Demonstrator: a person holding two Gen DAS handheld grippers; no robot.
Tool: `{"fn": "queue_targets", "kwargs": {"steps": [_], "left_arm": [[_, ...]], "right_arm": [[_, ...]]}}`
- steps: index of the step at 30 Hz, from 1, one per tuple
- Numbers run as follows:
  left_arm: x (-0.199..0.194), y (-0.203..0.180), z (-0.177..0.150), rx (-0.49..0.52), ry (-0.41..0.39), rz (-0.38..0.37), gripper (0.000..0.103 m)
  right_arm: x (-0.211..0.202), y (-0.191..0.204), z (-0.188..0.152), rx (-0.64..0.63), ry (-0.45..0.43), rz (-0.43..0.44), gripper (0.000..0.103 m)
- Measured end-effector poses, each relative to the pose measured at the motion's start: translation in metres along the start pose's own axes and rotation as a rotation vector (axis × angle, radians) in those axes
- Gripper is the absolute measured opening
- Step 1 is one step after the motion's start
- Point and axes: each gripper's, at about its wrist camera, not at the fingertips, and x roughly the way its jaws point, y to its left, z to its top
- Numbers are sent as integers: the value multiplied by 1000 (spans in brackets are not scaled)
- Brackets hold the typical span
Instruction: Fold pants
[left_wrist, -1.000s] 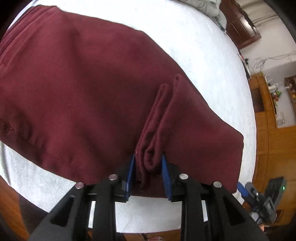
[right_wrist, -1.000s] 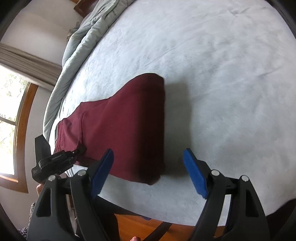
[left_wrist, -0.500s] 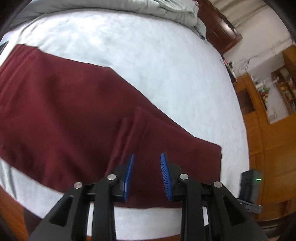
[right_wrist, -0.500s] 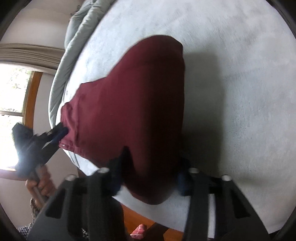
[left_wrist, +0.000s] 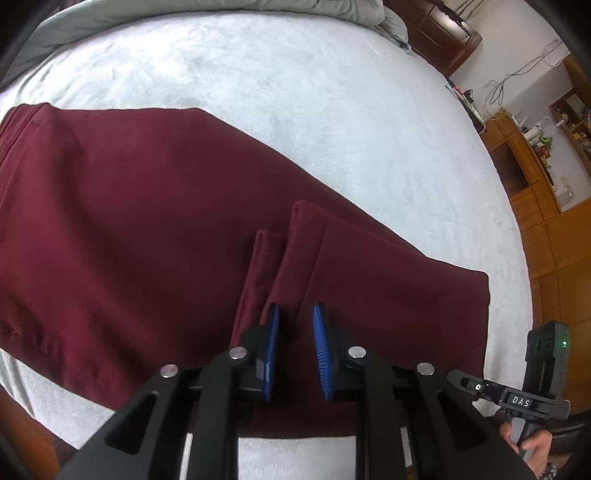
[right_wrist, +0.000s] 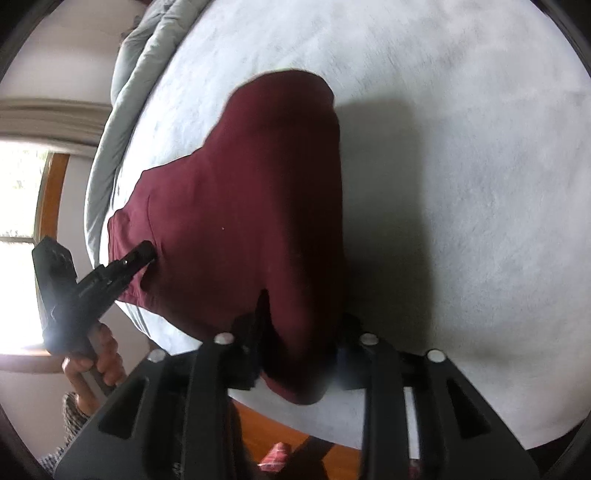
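Observation:
Dark red pants (left_wrist: 129, 229) lie folded lengthwise on the white bed cover (left_wrist: 295, 92), with the leg ends laid back on top. My left gripper (left_wrist: 295, 350) hovers just above them near the front edge, its blue pads slightly apart and empty. In the right wrist view the pants (right_wrist: 243, 192) run up the frame. My right gripper (right_wrist: 299, 354) sits at their folded near end, with cloth bunched between the jaws, lifted off the bed. The left gripper shows in the right wrist view (right_wrist: 140, 254), resting by the waist end.
A grey duvet (left_wrist: 221, 7) is bunched along the far side of the bed. Wooden cabinets (left_wrist: 535, 177) stand to the right, a window (right_wrist: 22, 229) to the left. The bed's front edge and a wooden floor (right_wrist: 295, 439) lie just below the grippers.
My left gripper let go of the bunched cloth and pulled back and up. My right gripper moved in from open beside the pants and closed on their folded end.

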Motion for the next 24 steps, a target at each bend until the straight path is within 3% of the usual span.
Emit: {"fn": "queue_targets", "kwargs": {"steps": [3, 4, 5, 7, 12, 16, 20, 24], "left_arm": [[-14, -4, 1, 20, -20, 16, 23], [-21, -8, 0, 38, -41, 19, 27], [-26, -14, -1, 64, -61, 22, 38], [-31, -24, -3, 96, -66, 16, 52], [-14, -41, 0, 111, -22, -5, 56], [10, -32, -2, 94, 40, 30, 57], [21, -30, -3, 116, 47, 26, 58], [19, -25, 2, 70, 60, -12, 59]], "right_arm": [[-22, 17, -2, -86, -49, -153, 47], [-33, 26, -2, -120, -89, -214, 47], [-42, 34, -2, -147, -129, -259, 47], [-57, 53, 3, -200, -188, -265, 47], [-40, 78, 27, -242, -180, -280, 44], [-11, 70, 40, -217, -137, -322, 41], [10, 56, 46, -188, -113, -356, 37], [7, 64, 47, -202, -122, -369, 38]]}}
